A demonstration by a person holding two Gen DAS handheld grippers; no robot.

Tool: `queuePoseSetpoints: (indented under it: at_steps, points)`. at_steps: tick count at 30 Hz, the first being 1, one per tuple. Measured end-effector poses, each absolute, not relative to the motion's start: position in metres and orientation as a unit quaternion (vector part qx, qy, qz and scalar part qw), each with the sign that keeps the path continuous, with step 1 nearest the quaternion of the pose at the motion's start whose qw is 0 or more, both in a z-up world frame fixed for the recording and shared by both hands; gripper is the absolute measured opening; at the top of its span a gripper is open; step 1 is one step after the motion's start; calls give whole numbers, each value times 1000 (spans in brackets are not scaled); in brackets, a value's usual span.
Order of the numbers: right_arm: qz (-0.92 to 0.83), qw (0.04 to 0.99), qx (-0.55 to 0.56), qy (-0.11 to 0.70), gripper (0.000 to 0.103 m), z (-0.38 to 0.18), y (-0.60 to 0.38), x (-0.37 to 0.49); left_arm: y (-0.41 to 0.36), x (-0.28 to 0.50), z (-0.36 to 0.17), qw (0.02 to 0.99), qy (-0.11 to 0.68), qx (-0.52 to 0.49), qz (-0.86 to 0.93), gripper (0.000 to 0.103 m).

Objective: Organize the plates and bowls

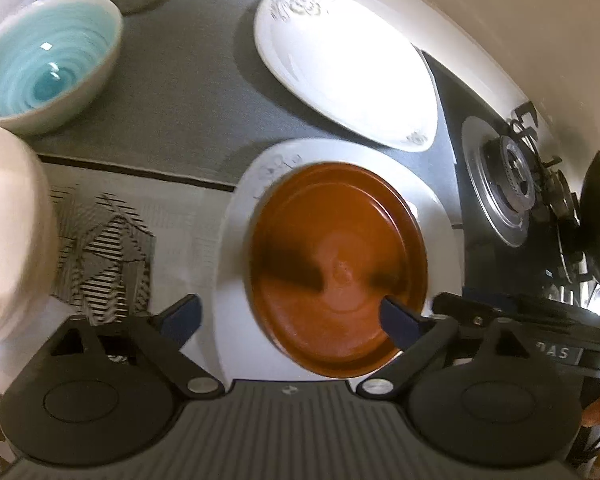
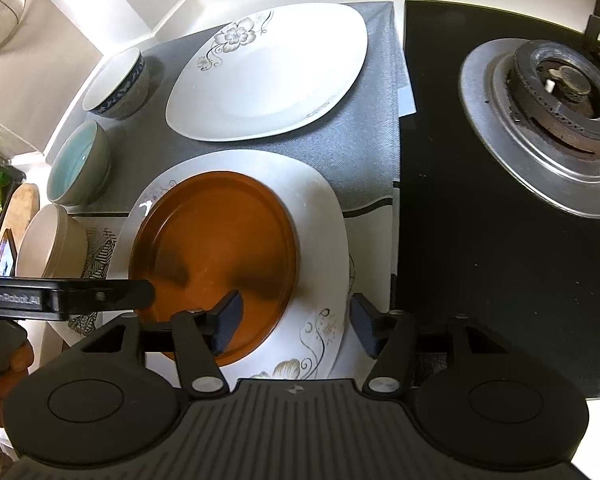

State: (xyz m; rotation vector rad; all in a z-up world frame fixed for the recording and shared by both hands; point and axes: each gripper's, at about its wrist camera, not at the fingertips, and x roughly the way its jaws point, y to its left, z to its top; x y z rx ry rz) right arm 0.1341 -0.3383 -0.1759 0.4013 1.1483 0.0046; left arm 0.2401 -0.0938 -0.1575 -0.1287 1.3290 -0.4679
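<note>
my left gripper (image 1: 290, 316) hangs with its jaws spread wide and empty, and my right gripper (image 2: 296, 320) stands apart too, pressing on nothing. just beneath both lies the brown plate (image 2: 214, 256), resting inside the near white plate (image 2: 324, 220); its near rim sits between the two claws, my right one straddling the white plate's rim. beyond, well apart, lies the far white plate (image 2: 268, 84), and the three bowls line the left edge, the teal bowl (image 1: 46, 64) among them.
</note>
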Motion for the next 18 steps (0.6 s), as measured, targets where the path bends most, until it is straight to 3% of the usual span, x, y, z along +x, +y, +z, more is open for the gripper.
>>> queuePoseSetpoints:
  at_steps: [10,18]
  points:
    - [-9,856,172,487,82,-137,-329,118,-84,225,-112,809,552,-6,-204,103]
    - [-14,879,154,451,85,-114,-297,99,-74,204,-82,834,505,25,-222,103]
